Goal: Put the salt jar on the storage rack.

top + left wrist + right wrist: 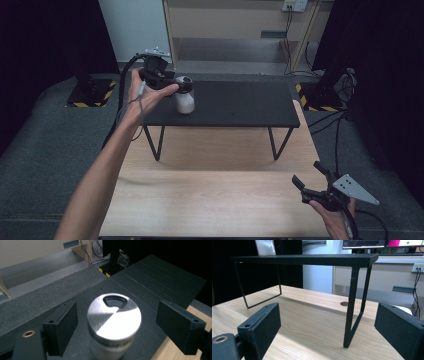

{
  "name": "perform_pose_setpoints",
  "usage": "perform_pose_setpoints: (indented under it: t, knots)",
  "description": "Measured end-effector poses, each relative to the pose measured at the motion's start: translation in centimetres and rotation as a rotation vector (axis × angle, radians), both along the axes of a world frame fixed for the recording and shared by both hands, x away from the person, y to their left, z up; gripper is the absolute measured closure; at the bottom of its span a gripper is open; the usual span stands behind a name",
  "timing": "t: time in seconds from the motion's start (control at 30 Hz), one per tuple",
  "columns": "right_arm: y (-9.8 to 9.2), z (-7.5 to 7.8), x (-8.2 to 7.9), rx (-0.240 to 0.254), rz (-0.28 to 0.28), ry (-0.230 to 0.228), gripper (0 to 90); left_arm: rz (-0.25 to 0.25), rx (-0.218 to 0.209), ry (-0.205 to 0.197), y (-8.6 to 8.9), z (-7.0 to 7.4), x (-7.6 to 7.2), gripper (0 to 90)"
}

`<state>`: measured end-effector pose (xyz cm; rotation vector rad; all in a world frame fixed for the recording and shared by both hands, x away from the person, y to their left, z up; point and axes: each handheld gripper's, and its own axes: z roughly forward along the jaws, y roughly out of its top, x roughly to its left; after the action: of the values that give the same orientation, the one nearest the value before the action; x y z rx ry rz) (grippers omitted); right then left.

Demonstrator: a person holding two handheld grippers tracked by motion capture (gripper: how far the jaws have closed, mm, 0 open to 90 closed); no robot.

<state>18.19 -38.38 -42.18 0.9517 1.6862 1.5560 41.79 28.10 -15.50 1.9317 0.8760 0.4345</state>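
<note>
The metal tumbler (pixel 184 96) stands upright on the far-left part of the black raised shelf (pixel 240 105), its long axis vertical and its lid, with the drinking opening, facing up. The left gripper (pixel 116 322) straddles it from above, its 2 jaws spread to either side with clear gaps, so nothing is gripped; that placement looks suited to a sideways clamp on the body. The right gripper (pixel 329 327) waits low at the near right over the wooden table (pixel 215 200), jaws wide and empty.

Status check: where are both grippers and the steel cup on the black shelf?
Left gripper open, jaws straddling steel cup, pads clear. Cup upright on black shelf. Right gripper open, idle over wooden table. Nothing blocking.
</note>
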Motion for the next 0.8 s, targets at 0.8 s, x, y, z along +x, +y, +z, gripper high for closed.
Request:
perform_pose_setpoints:
  t: [0.8]
  knots:
    - [0.4,0.1,0.0,-0.005,0.009,-0.004,6.6,-0.232,-0.161,-0.079,6.6,-2.6,-10.3,7.6]
